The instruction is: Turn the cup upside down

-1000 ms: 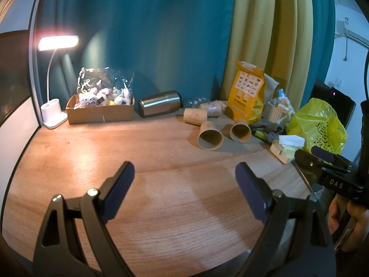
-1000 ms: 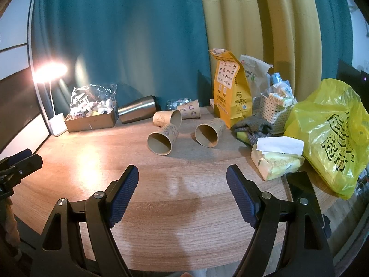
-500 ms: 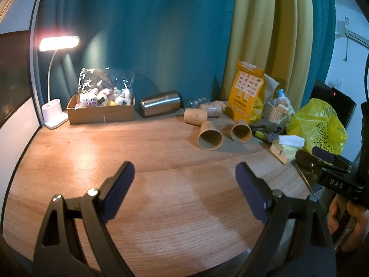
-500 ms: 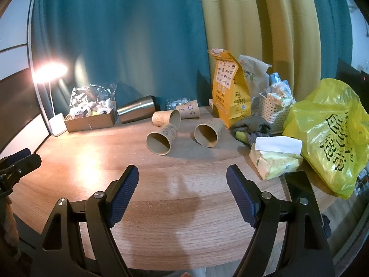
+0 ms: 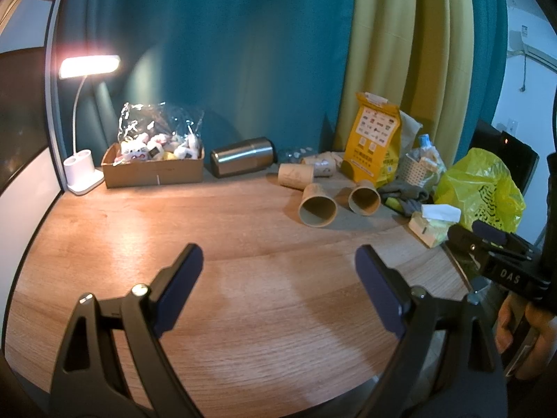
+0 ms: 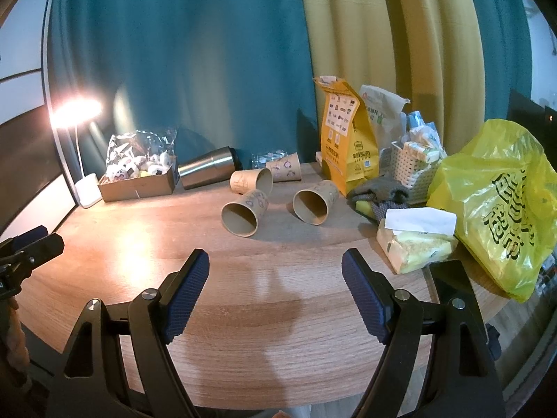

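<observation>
Several brown paper cups lie on their sides at the back of the round wooden table (image 5: 243,244). The nearest cup (image 6: 243,213) has its mouth toward me, with a second cup (image 6: 315,201) to its right; these two also show in the left wrist view, the nearest (image 5: 317,205) and the second (image 5: 363,198). Two more cups (image 6: 251,180) (image 6: 283,166) lie behind. My left gripper (image 5: 278,261) is open and empty over the table's near part. My right gripper (image 6: 275,266) is open and empty, well short of the cups.
A lit white desk lamp (image 5: 81,170), a cardboard box of toys (image 5: 153,169) and a steel tumbler on its side (image 5: 242,156) line the back. A yellow paper bag (image 6: 344,146), basket (image 6: 412,167), tissue pack (image 6: 416,240) and yellow plastic bag (image 6: 497,202) crowd the right.
The right wrist view has crept slightly forward toward the cups. The left gripper has hardly moved. Both grippers stay open.
</observation>
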{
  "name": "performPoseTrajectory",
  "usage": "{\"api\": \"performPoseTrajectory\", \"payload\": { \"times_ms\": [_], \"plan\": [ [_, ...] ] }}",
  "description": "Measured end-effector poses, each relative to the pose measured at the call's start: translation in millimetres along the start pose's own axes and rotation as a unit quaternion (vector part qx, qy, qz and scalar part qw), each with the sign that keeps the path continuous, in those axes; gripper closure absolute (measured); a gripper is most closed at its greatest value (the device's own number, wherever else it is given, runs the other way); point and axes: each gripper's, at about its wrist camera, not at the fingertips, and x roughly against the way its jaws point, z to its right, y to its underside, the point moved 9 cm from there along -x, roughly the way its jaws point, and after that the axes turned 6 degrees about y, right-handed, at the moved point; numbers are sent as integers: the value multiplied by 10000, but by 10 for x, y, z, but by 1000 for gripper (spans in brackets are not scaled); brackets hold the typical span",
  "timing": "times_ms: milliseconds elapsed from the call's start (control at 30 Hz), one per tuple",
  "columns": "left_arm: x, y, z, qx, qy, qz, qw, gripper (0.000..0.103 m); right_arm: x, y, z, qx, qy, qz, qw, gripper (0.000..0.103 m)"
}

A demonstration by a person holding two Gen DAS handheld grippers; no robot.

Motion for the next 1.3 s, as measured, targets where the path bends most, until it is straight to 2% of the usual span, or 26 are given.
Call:
{"api": "performPoseTrajectory", "payload": {
  "times_ms": [300,600,833,933,1067,1300],
  "plan": [
    [-45,29,-42,-38,-60,-149,9999,13,-53,-7,13,-59,-52,-75,9999,22],
    [-475,27,178,-119,38,-654,9978,13,-331,-51,202,-122,-7,-158,9998,22],
    [-1183,-173,575,-617,378,-1195,9902,13,-663,-213,639,-302,232,-93,9992,22],
    [-1565,-297,766,-834,550,-1472,9841,13,-868,-248,864,-480,362,-152,9981,22],
    [-2049,-486,1080,-1314,637,-1645,9755,13,-1088,-338,1167,-757,507,-172,9957,22],
    [-2820,-637,1510,-1709,835,-2030,9605,13,-1323,-458,1653,-1296,752,-118,9886,22]
  ]
}}
